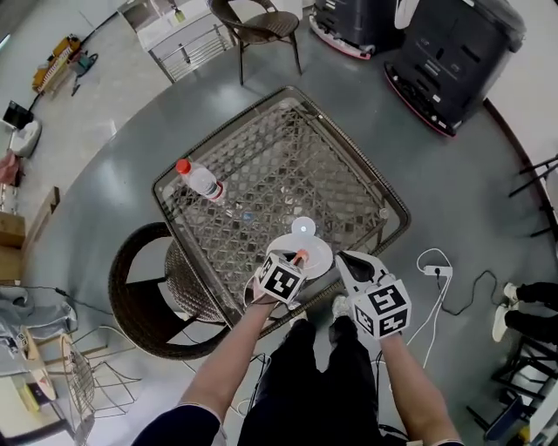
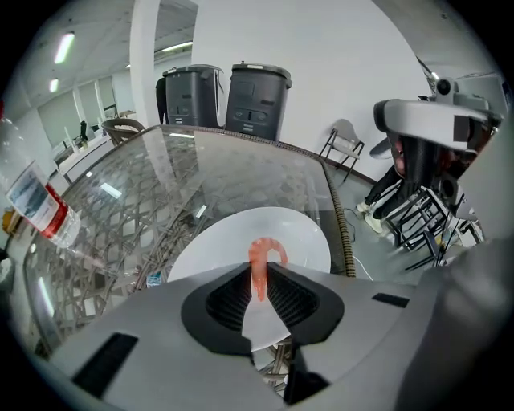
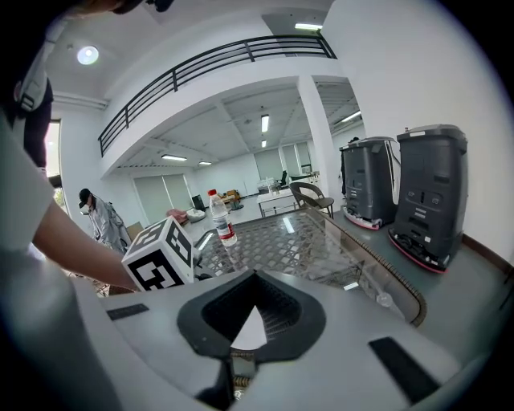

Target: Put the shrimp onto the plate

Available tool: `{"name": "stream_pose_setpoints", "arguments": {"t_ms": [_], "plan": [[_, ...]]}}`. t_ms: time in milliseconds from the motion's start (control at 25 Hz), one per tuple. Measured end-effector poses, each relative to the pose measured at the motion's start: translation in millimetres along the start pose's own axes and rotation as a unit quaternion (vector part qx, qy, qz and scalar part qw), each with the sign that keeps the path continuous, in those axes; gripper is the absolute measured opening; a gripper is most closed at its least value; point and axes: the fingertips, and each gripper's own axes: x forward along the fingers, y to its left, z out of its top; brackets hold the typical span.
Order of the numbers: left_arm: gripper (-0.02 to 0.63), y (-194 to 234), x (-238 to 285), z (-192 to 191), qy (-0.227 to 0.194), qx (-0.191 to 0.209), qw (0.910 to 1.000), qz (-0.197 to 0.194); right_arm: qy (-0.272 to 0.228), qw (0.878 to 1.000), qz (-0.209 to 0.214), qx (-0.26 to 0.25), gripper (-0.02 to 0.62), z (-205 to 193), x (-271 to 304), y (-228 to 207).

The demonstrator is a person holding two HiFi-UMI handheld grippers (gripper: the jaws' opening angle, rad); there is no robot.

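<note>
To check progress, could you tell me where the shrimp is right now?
The shrimp is pinched in the left gripper, over the white plate at the glass table's near edge.

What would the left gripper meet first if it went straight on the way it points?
Most likely the white plate: the left gripper, shut on the shrimp, aims at its middle, with nothing between. How far above it the shrimp hangs is hard to judge.

Glass-topped wicker table [image 1: 288,165]: 1 red-capped water bottle [image 1: 200,179] upright near its left corner. 1 dark wicker chair [image 1: 144,296] against its near-left side. 1 brown chair [image 1: 261,26] beyond its far corner. 2 dark grey machines [image 1: 453,52] beyond its right side. White cable [image 1: 433,270] on the floor to its right.
</note>
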Motion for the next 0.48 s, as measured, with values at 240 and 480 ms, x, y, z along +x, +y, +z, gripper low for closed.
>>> {"name": "stream_pose_setpoints", "arguments": {"t_ms": [240, 480], "plan": [[0.058, 1, 4, 10, 0.004, 0.011, 0.9999, 0.001, 0.003, 1.000, -0.003, 0.008, 0.005, -4, -3, -4], [0.058, 1, 6, 8, 0.008, 0.003, 1.0000, 0.001, 0.001, 1.000, 0.001, 0.009, 0.005, -3, -4, -6]]}}
